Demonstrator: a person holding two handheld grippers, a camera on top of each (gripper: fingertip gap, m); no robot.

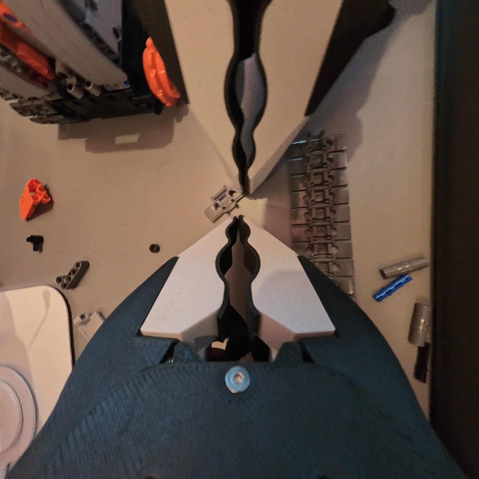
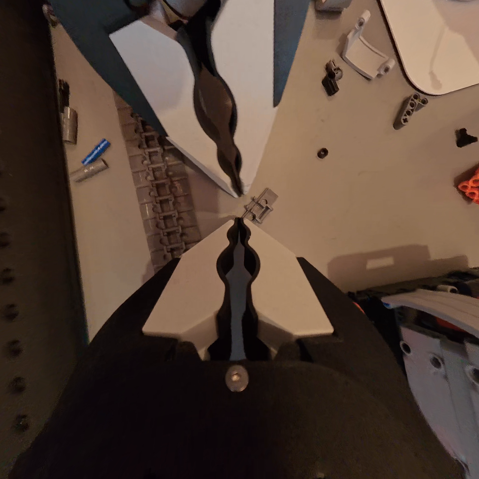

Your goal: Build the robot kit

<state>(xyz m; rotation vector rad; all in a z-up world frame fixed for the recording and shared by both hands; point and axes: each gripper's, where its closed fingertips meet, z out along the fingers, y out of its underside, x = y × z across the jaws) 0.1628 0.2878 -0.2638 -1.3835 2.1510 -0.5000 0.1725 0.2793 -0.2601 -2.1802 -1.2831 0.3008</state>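
While the right gripper (image 2: 239, 220) has its jaws closed, they appear to pinch one corner of a single grey track link (image 2: 260, 207). The link sits mid-surface (image 2: 337, 207), at the point where the two grippers meet tip to tip. The left gripper (image 1: 238, 220) comes in from the opposite side with its jaws pressed together on nothing, and its tip is just beside the link. A long strip of joined grey track links (image 1: 321, 212) lies near them. Beyond it are two grey tubes (image 1: 403, 267) and a blue pin (image 1: 392, 287) by the dark edge. A partly built grey brick model with an orange wheel (image 1: 160, 72) stands well apart, as does a loose orange piece (image 1: 35, 198).
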